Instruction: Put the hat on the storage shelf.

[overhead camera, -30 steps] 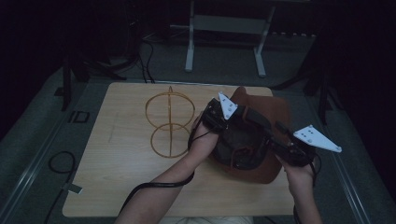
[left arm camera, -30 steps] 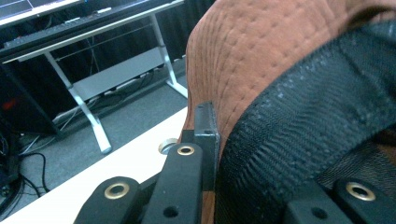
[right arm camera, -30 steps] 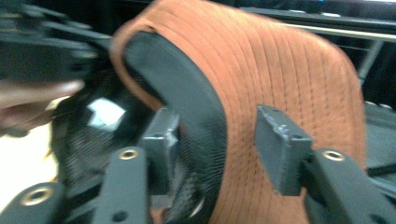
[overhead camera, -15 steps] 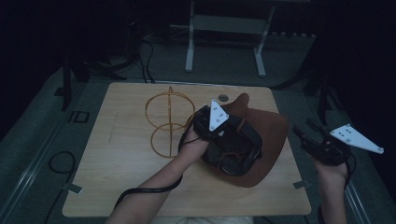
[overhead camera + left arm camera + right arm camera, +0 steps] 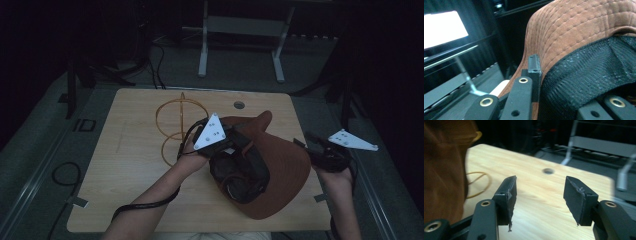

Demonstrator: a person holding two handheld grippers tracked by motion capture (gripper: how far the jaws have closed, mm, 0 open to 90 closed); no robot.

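A brown wide-brimmed hat (image 5: 282, 167) with a black mesh lining (image 5: 240, 172) lies crown-down on the right half of the table, inside facing up. My left gripper (image 5: 235, 146) is shut on its band; in the left gripper view one jaw sits outside the brown cloth (image 5: 579, 30) and the other is buried in the mesh (image 5: 586, 75). My right gripper (image 5: 306, 145) hovers off the hat's right brim. Its jaws have just been opening, and in the right gripper view (image 5: 539, 195) only bare wood lies between them, with the hat (image 5: 444, 170) at the left.
A golden wire stand (image 5: 172, 125) rises left of the hat, on the wooden table (image 5: 125, 165). A round hole (image 5: 239, 105) is in the tabletop near the far edge. A metal frame (image 5: 240, 30) stands on the floor beyond. The right gripper is near the table's right edge.
The right gripper left the hat's right side, swung out to the right and came partly back. The left gripper carried the hat left and nearer, and the brim now spreads flatter.
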